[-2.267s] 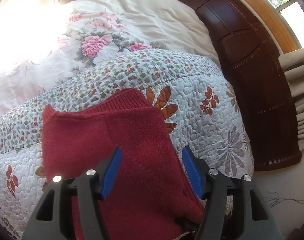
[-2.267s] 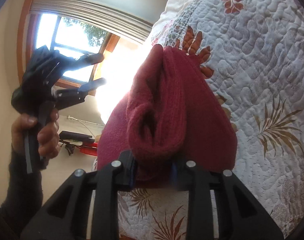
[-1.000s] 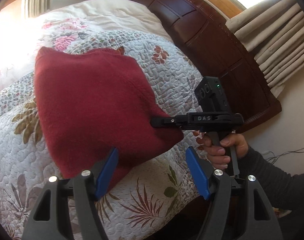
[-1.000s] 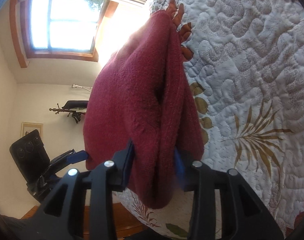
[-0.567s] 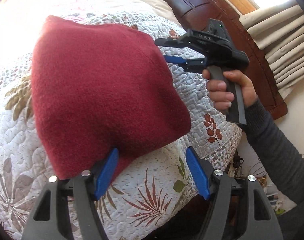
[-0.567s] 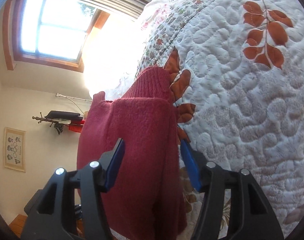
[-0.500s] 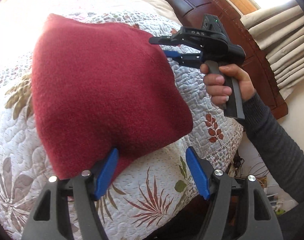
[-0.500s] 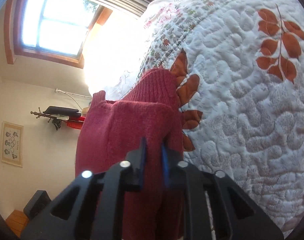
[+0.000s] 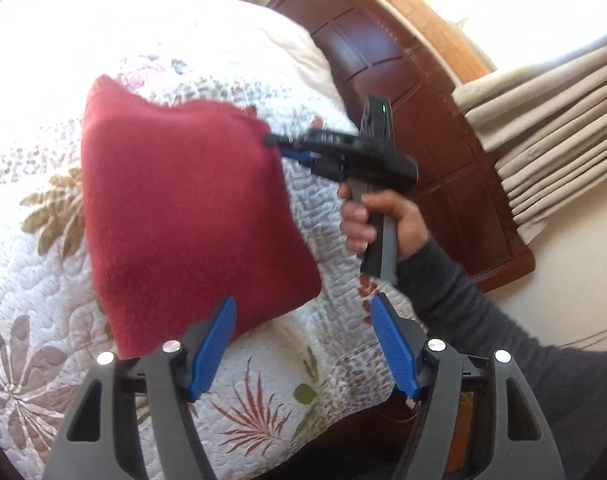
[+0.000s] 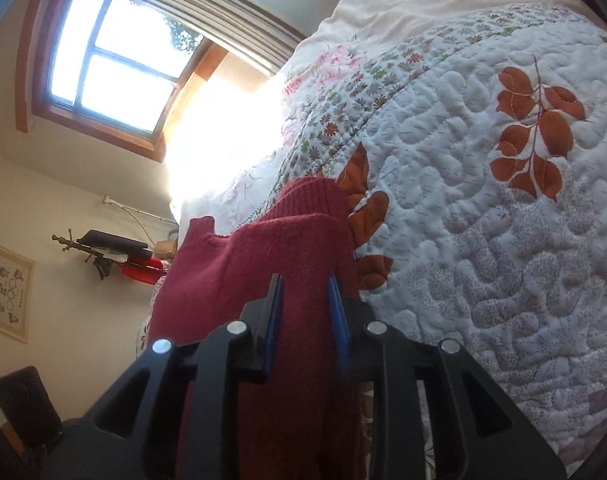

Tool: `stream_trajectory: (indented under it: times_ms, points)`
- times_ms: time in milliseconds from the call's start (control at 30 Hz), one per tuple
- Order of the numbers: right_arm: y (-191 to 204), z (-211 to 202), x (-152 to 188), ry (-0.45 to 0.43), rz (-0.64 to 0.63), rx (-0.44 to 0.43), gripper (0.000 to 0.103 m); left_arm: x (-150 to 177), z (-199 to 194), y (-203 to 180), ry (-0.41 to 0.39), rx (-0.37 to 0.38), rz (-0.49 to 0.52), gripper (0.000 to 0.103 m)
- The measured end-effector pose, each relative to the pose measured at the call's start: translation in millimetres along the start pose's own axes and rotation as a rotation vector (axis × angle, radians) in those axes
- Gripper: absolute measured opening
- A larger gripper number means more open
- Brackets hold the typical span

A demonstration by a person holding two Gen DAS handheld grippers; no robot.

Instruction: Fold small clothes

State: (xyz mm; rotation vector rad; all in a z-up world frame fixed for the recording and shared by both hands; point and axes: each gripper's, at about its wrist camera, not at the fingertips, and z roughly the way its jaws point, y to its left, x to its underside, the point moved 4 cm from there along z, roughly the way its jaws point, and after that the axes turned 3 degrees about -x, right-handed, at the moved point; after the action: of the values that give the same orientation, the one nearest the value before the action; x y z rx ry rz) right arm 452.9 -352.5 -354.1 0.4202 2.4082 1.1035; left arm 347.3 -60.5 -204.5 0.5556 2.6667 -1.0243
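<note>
Ahead of the left claw (image 9: 303, 344), a red knitted garment (image 9: 191, 216) lies folded into a compact block on the quilted bed (image 9: 43, 320). Left claw stands wide open, holding nothing. Right claw (image 10: 305, 308), at the block's far right corner, is narrowed on the fabric edge; a firm grip cannot be confirmed. Judgement: folding appears largely complete; remaining work is a final tidy or release.

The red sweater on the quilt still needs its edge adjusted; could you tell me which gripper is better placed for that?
Right. The right gripper already sits on the red sweater at its far edge, fingers closed around the knit. The left gripper hangs open near the bed's edge, holding nothing.
</note>
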Motion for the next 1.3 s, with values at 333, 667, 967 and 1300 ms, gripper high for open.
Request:
stream_trajectory:
  times_ms: [333, 667, 967, 1300]
  points:
    - [4, 32, 64, 0.199, -0.061, -0.032, 0.019, -37, 59, 98, 0.08, -0.068, -0.19, 0.061]
    - [32, -43, 105, 0.176, -0.072, -0.121, 0.022, -17, 0, 74, -0.039, 0.028, -0.198, 0.078]
    - [14, -5, 138, 0.283, -0.041, -0.032, 0.033, 17, 21, 88, 0.047, -0.056, -0.232, 0.078]
    - [-55, -9, 52, 0.236, 0.309, -0.325, 0.089, 43, -14, 142, -0.017, -0.045, -0.409, 0.09]
